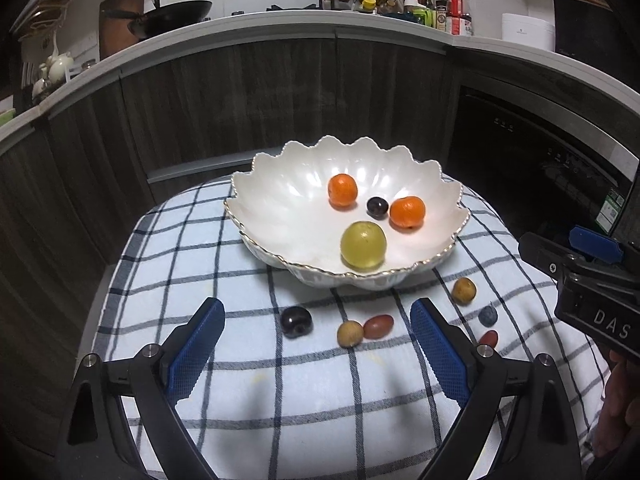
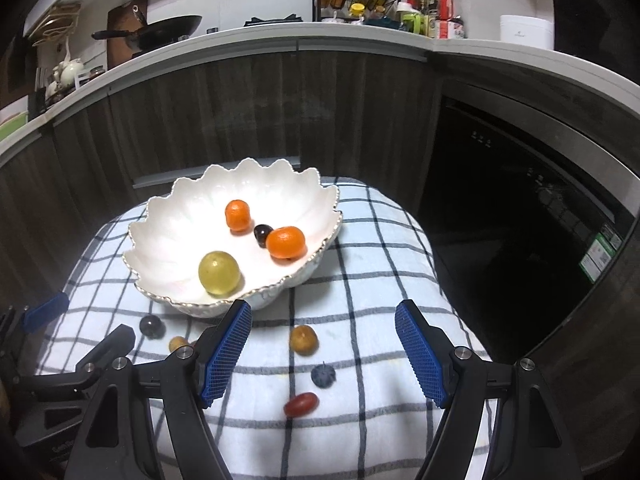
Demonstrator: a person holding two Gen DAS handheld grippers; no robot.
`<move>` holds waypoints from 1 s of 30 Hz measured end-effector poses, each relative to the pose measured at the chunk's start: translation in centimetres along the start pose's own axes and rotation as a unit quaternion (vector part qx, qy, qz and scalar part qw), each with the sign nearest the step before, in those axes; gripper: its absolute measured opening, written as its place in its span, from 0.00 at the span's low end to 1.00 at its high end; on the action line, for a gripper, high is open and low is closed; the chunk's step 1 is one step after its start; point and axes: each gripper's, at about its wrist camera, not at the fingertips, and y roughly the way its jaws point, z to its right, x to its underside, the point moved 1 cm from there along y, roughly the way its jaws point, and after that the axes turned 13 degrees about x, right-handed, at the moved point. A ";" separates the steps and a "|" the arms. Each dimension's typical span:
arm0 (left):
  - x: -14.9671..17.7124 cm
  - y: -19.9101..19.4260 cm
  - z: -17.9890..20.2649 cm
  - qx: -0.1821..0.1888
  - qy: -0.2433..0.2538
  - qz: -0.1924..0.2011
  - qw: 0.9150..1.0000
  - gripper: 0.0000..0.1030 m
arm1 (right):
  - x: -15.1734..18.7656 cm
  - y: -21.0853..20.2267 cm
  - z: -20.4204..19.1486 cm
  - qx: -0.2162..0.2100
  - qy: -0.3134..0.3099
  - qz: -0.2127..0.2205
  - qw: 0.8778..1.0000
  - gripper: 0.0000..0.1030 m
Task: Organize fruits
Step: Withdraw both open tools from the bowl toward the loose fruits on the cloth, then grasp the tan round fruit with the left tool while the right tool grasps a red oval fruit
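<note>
Both tongs, left gripper (image 1: 316,340) and right gripper (image 2: 323,350), gape empty over loose small fruits lying at six o'clock of the scalloped white ceramic bowl (image 1: 280,192), ready for picking

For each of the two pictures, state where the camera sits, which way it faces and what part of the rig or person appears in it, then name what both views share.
Left wrist: on the left gripper, angled down at the white bowl; the right gripper and a hand show at right.
Right wrist: on the right gripper, angled down at the checked cloth, bowl at left; the left gripper shows at far left.
Shared: bowl, cloth, loose fruits, kitchen counter.
</note>
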 end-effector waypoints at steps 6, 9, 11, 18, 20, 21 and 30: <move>0.8 0.4 0.2 0.005 0.015 0.000 1.000 0.91 | 1.4 0.2 -0.4 0.007 -0.009 -0.005 1.000 0.73; 1.2 1.0 0.1 0.009 0.020 -0.007 1.000 0.85 | 2.2 0.2 -0.7 0.007 -0.015 -0.007 1.000 0.73; 1.7 1.5 0.0 0.013 0.024 -0.013 1.000 0.83 | 2.8 0.3 -1.0 0.007 -0.019 -0.009 1.000 0.73; 2.5 3.0 -0.1 0.023 0.043 -0.031 0.998 0.81 | 4.2 0.6 -1.9 0.009 -0.026 -0.014 1.000 0.73; 2.6 3.4 0.3 0.026 0.055 -0.034 0.998 0.81 | 4.4 1.0 -1.9 0.007 -0.025 -0.021 0.999 0.73; 2.6 3.6 0.5 0.028 0.060 -0.035 0.997 0.80 | 4.5 1.2 -1.8 0.005 -0.024 -0.026 0.999 0.73; 2.3 5.7 1.7 0.053 0.085 -0.053 0.994 0.68 | 4.6 2.6 -0.9 -0.001 -0.016 -0.044 0.999 0.72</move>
